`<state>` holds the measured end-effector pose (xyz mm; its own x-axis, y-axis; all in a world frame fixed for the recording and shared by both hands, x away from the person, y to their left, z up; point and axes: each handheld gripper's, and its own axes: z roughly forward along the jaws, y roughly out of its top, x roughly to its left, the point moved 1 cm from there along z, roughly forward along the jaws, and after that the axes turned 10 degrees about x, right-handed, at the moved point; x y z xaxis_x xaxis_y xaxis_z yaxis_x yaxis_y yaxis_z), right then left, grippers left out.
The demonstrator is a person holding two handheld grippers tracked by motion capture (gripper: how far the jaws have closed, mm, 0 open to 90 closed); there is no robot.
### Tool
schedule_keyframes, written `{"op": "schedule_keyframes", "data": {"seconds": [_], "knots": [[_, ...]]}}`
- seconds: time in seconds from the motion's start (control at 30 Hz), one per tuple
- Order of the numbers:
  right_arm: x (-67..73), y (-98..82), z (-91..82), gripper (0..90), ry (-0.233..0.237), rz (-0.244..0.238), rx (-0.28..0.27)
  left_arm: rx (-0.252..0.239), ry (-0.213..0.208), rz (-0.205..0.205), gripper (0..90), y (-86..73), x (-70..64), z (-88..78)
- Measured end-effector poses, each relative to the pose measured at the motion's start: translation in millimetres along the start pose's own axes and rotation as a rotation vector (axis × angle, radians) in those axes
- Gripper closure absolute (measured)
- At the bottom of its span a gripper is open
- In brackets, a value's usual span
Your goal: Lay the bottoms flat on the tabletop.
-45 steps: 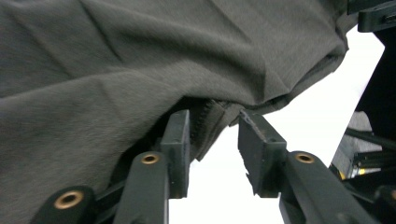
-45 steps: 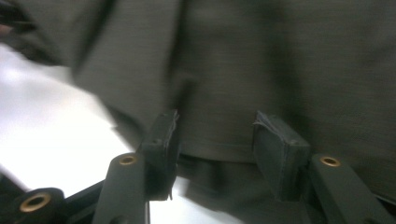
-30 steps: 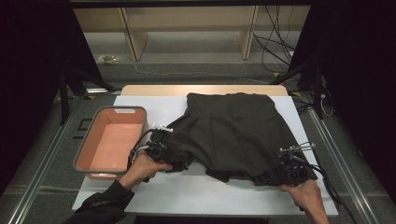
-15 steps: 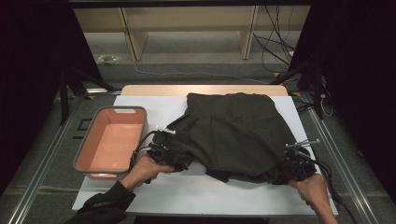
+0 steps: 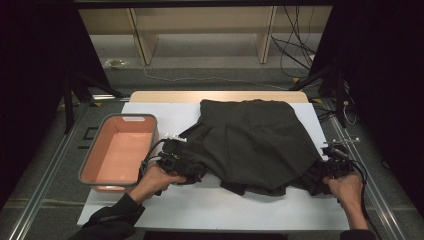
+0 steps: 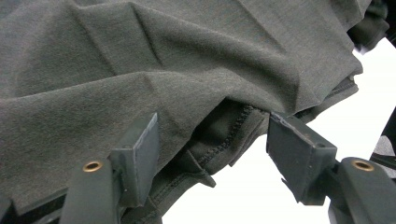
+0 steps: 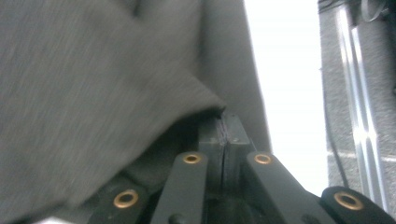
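Note:
A dark grey garment (image 5: 255,145) lies spread on the white table top (image 5: 165,112). My left gripper (image 5: 187,165) sits at its lower left corner. In the left gripper view that gripper (image 6: 212,135) is open: its jaws have just been opening, and the stitched hem (image 6: 224,140) lies loose between the pads. My right gripper (image 5: 325,167) is at the garment's lower right corner near the table's right edge. In the right gripper view its jaws (image 7: 224,123) are pressed together, and the cloth (image 7: 93,93) is caught at the tips and drapes over them.
A salmon-coloured bin with a grey rim (image 5: 120,155) stands empty at the table's left, close beside my left hand. Metal rails (image 5: 350,145) run along both sides of the table. Cables and wooden shelf legs are on the floor beyond the far edge.
My right hand has moved right toward the table's edge, dragging the garment's lower right corner with it and stretching the cloth wider. The left hand has stayed put.

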<state>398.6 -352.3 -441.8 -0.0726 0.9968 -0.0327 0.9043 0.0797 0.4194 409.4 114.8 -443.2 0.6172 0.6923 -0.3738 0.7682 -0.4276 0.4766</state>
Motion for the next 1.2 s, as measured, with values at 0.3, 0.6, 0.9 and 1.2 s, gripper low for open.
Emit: {"op": "schedule_keyframes", "data": {"seconds": [0.3, 0.6, 0.9, 1.2], "knots": [[-3.1, 9.7, 6.8, 86.8, 0.039, 0.015, 0.003, 0.001, -0.001, 0.003, 33.9, 0.5, 0.4, 0.6], [1.1, -12.5, -22.1, 53.8, 0.133, 0.011, -0.018, -0.009, -0.001, 0.010, 30.7, -0.1, -1.3, -1.2], [12.7, -37.7, -33.2, 40.8, 0.167, -0.003, 0.005, -0.011, -0.001, 0.012, 30.1, -1.2, -2.3, -3.2], [19.8, -55.2, -19.7, 40.1, 0.161, -0.012, 0.087, -0.012, 0.003, 0.001, 29.2, -4.3, 0.2, -5.0]]}}
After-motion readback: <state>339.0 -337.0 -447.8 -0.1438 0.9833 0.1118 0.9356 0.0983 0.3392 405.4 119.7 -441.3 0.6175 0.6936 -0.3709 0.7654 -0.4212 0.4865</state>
